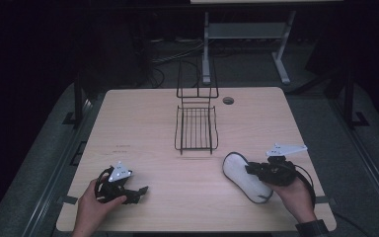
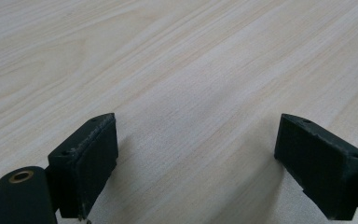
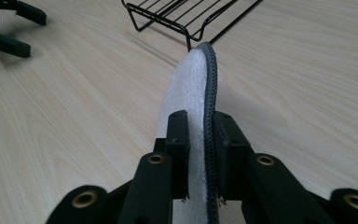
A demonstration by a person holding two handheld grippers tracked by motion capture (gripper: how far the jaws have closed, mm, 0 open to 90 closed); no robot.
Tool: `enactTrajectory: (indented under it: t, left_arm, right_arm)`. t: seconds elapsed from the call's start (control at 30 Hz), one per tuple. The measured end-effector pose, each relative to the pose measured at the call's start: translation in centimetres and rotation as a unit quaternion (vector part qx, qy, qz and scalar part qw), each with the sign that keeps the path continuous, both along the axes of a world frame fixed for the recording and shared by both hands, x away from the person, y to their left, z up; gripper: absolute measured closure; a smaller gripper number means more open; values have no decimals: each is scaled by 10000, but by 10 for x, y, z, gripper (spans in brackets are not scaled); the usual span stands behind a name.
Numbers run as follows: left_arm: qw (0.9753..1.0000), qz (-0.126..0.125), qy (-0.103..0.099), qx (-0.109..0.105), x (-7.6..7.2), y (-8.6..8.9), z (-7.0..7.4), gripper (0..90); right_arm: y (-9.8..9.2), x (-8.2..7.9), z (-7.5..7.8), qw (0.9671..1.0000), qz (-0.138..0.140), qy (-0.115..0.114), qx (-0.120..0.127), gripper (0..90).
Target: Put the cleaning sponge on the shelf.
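Pinched edge-on between the right gripper's [image 3: 200, 140] jaws, a white fleece insole [image 3: 191, 88] hovers near a black wire rack [image 1: 196, 129]; its floppy toe could snag the rim. Left gripper [image 1: 137, 191] rests spread on the table [image 1: 143, 123].

No text, label, brand, number or sign can be read anywhere. The table [image 1: 143, 128] carries a few small dark marks on its left half, near the middle, but they are too small and blurred to make out as writing.
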State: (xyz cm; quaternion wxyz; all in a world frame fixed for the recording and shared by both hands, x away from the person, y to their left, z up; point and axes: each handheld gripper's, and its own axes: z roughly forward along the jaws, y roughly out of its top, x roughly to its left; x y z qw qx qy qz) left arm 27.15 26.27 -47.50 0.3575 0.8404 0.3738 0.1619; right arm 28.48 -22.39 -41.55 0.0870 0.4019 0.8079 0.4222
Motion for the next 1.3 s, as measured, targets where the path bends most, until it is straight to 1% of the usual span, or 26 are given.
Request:
enactTrajectory:
  t: [0.07, 0.13, 0.4, 0.67, 0.8, 0.9, 1.13, 1.3]
  left_arm:
    - [10000, 0, 2, 0, 0, 0, 0, 124]
    - [10000, -1, 2, 0, 0, 0, 0, 124]
    - [10000, -1, 15, 12, 0, 0, 0, 124]
    - [10000, 2, 9, 6, 0, 0, 0, 124]
    - [10000, 3, 9, 5, 0, 0, 0, 124]
    - [10000, 2, 9, 5, 0, 0, 0, 124]
    - [10000, 11, 6, -5, 0, 0, 0, 124]
    - [10000, 12, 6, -6, 0, 0, 0, 124]
  right_arm:
    - [-1, -1, 1, 10000, -45, 11, 42, 819]
    - [-2, -1, 2, 10000, -11, -24, 46, 824]
    - [-2, 0, 4, 9999, 44, -57, 71, 823]
    - [-4, 4, 9, 9999, 50, -126, 95, 822]
    - [-4, 8, 11, 9997, 66, -190, 114, 822]
    - [-3, 12, 13, 9997, 76, -219, 64, 822]
    - [-1, 23, 20, 9994, 43, -341, 100, 822]
    - [2, 29, 24, 9992, 51, -386, 125, 822]
